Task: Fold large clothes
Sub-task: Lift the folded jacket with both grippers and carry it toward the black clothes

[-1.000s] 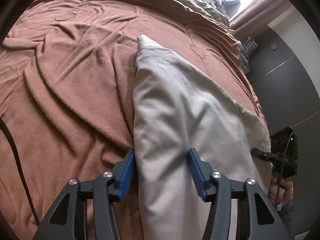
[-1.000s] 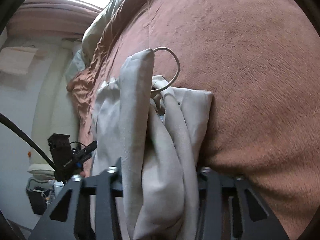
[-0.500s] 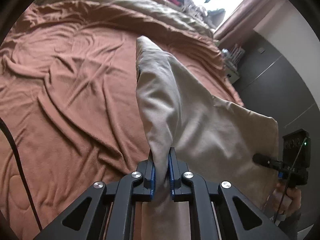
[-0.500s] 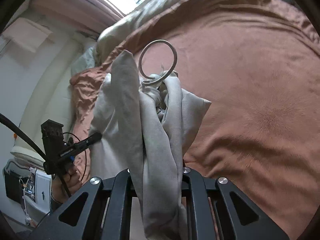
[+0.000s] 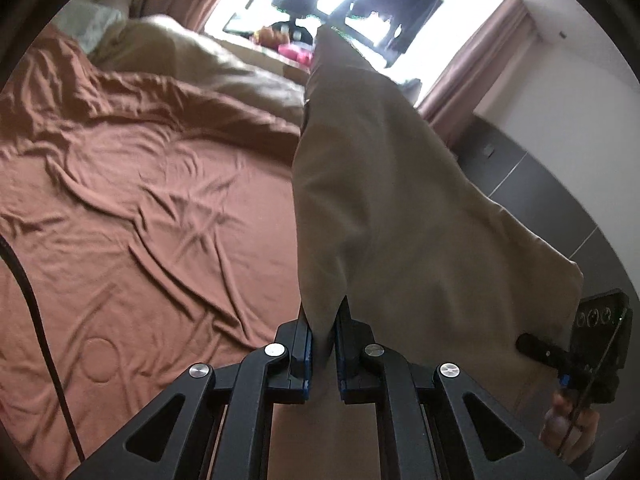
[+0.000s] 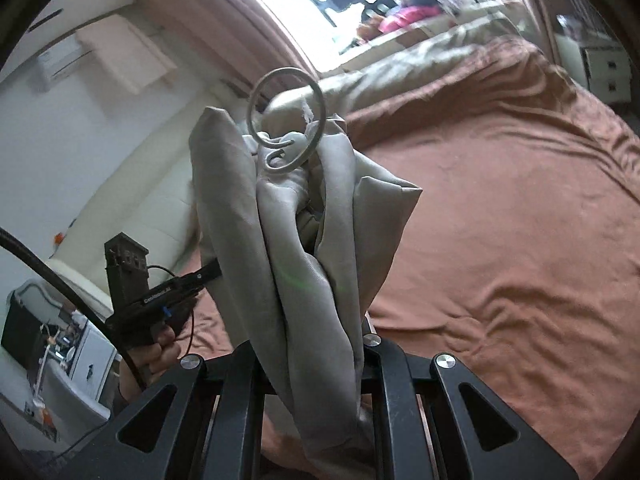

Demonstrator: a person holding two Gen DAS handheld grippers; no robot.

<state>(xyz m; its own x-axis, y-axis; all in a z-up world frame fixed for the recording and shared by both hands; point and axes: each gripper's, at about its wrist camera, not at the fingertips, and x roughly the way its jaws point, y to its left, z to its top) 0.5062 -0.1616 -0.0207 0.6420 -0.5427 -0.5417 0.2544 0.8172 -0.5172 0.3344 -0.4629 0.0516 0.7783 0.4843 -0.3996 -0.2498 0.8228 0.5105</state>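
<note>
A large beige garment [image 5: 380,200] hangs in the air above a bed with a rust-brown blanket [image 5: 140,208]. My left gripper [image 5: 323,344] is shut on one edge of it, and the cloth stretches away to the right. In the right wrist view my right gripper [image 6: 316,344] is shut on a bunched end of the garment [image 6: 288,240]; its fingertips are hidden by the folds. A grey drawstring loop [image 6: 286,120] sticks up from that bunch. The other handheld gripper shows in each view, to the right in the left wrist view [image 5: 576,344] and to the left in the right wrist view [image 6: 152,292].
The brown blanket [image 6: 520,208] covers the bed below. An olive-beige duvet [image 5: 208,68] lies at the head end by a bright window with pink curtains [image 5: 472,64]. A dark wall [image 5: 552,208] is at the right. White drawers [image 6: 604,68] stand beyond the bed.
My left gripper closed on the garment's edge, which lay on the bed a second ago. Both grippers have risen and tilted up, lifting the garment off the blanket.
</note>
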